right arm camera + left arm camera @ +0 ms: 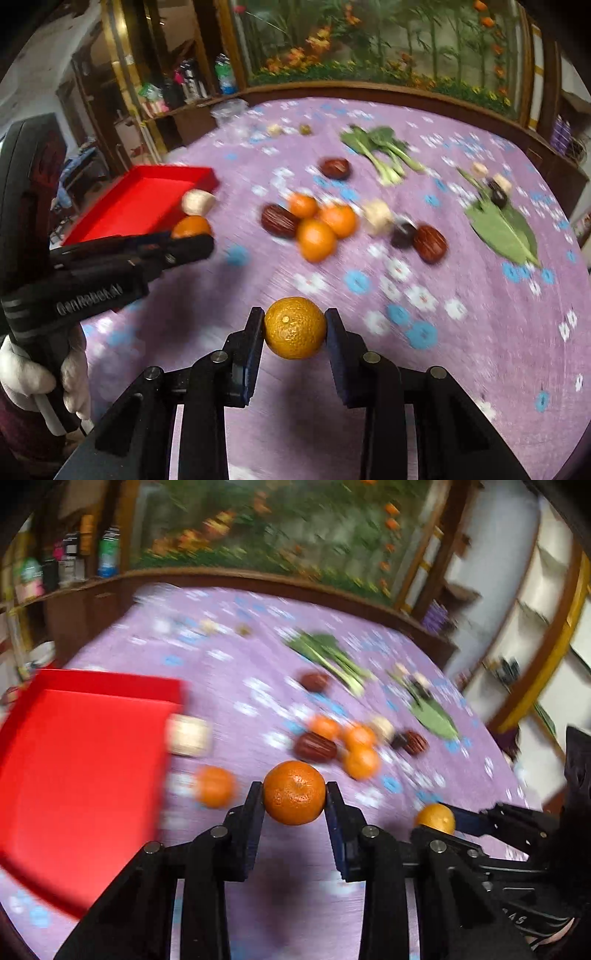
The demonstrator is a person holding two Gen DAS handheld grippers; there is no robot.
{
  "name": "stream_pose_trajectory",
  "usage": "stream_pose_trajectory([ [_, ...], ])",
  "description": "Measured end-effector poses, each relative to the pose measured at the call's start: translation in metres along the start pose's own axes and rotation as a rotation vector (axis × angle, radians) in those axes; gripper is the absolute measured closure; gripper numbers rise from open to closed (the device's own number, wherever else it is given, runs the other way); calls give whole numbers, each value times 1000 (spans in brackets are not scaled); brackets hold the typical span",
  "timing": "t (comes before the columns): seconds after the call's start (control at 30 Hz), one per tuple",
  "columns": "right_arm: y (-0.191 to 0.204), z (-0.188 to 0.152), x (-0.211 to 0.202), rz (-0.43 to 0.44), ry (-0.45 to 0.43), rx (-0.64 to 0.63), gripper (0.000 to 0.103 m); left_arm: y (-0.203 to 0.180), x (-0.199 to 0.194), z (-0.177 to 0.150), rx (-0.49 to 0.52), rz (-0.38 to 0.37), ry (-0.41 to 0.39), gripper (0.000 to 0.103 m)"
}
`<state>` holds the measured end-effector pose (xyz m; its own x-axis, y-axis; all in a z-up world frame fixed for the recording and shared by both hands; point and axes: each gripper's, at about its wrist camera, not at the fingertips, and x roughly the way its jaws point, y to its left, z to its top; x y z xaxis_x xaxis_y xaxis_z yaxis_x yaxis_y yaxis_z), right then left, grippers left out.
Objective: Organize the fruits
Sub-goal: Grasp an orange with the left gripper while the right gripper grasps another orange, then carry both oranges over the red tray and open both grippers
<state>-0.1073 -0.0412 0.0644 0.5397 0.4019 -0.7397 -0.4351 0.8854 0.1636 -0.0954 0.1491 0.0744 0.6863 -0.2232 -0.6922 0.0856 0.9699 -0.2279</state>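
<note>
My left gripper (pixel 294 794) is shut on an orange tangerine (pixel 294 792), held above the purple flowered tablecloth (pixel 258 701), just right of the red tray (pixel 81 768). My right gripper (pixel 295 328) is shut on a yellow-orange tangerine (pixel 295 328). The right gripper also shows at the right of the left wrist view (pixel 439 818). The left gripper shows in the right wrist view (pixel 192 236) beside the red tray (pixel 147 199). Three tangerines (pixel 319 225) and dark red dates (pixel 279 220) lie in a cluster mid-table. One more tangerine (pixel 215 786) lies near the tray.
Bok choy (pixel 384 151), a large green leaf (pixel 506 229), pale chunks (pixel 377 216) and small dark fruits (pixel 402 234) are scattered on the cloth. A wooden ledge with bottles (pixel 207 81) and a garden mural border the far side.
</note>
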Motion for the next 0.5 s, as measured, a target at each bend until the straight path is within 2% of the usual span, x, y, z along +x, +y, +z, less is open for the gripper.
stream_pose_trajectory([
  [0.13,32,21,3,83,-26,-19,67,55,-31,4,-94,119,-65,71],
  [0.3,86,47,26,188,-18,-63,67,113,-41,0,-170,302,-95,71],
  [0.37,107,54,40,211,-4,-88,67,130,-41,-3,-191,353,-91,71],
  [0.5,144,63,71,256,46,-115,67,149,-40,-6,-200,406,-88,71],
])
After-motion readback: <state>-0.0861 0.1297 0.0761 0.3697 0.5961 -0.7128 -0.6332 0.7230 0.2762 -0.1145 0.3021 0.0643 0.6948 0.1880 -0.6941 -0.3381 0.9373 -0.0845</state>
